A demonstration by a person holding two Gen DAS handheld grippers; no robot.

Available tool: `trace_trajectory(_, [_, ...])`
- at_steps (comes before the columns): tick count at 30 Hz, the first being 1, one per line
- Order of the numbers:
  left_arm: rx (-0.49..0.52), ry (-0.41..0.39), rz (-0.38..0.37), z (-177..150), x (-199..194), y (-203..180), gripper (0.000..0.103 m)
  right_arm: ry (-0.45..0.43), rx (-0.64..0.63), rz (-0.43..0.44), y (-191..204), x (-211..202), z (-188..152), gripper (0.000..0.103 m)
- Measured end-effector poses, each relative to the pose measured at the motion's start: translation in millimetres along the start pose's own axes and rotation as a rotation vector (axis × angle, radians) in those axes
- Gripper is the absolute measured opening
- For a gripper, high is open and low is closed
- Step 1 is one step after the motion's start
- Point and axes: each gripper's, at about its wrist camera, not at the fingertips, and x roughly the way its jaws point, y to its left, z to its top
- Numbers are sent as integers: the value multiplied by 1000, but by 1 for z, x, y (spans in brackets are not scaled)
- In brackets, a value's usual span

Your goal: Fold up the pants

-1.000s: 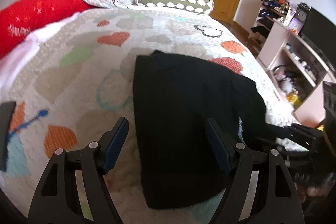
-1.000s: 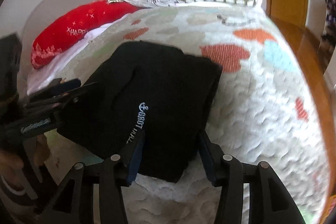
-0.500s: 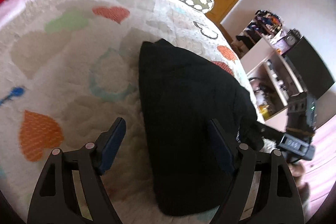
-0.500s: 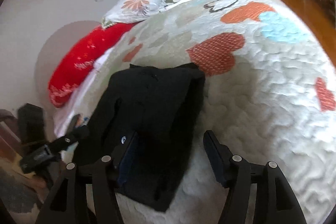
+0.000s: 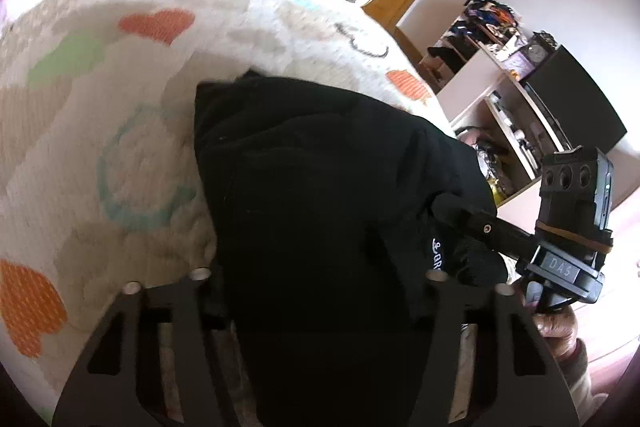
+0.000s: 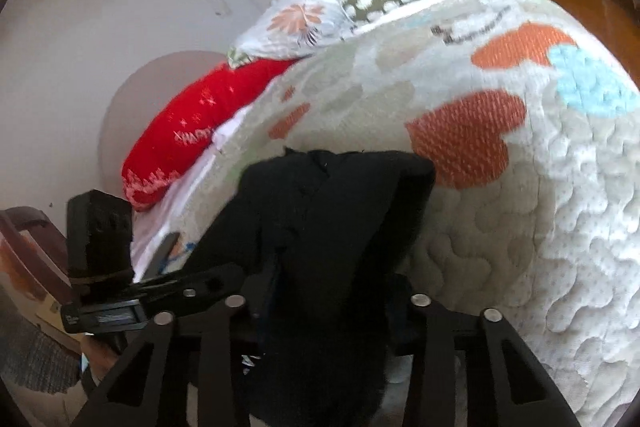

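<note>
pants [image 5: 320,195]: black, folded into a thick bundle, lying on the quilt near the bed's front edge; small white lettering shows at its right side.
left gripper [image 5: 320,287]: its jaws have just been closing; they now stand on both sides of the near end of the pants and the cloth fills the gap, so it is pinching the pants.
right gripper [image 6: 328,311]: jaws have also just been closing, with the pants bunched between them; it grips the right part of the near edge.
quilt [image 5: 100,99]: pale, with orange hearts.
pillows [image 6: 200,131]: a red one beside the quilt.
</note>
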Motion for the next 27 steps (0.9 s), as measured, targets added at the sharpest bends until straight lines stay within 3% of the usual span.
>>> trace_trajectory(2, [20, -21, -9, 14, -5, -5, 44, -25, -16, 4, 7, -5, 7, 35])
trace_trajectory(7, [67, -65, -8, 46, -3, -17, 44, -95, -22, -12, 11, -12, 34, 35])
trace_trajectory(11, [45, -13, 16, 60, 31, -11, 44, -119, -6, -79, -2, -8, 53, 35])
trace_trajectory(13, [20, 32, 80, 59, 52, -5, 57, -83, 3, -162, -15, 5, 57, 37])
trace_trajectory(14, [3, 38, 101, 58, 58, 0, 72, -57, 12, -230, -23, 12, 56, 39])
trace_trajectory(15, [-13, 24, 105, 56, 58, 4, 78, -32, 19, -268, -29, 18, 56, 41])
trace_trajectory(18, [-27, 13, 100, 51, 48, 10, 79, -55, 20, -264, -33, 7, 53, 45])
trace_trajectory(22, [13, -28, 193, 44, 28, 2, 79, -102, -61, -365, -12, -20, 50, 45])
trace_trajectory(27, [89, -93, 294, 30, 12, -14, 79, -119, -172, -303, 26, -37, 40, 45])
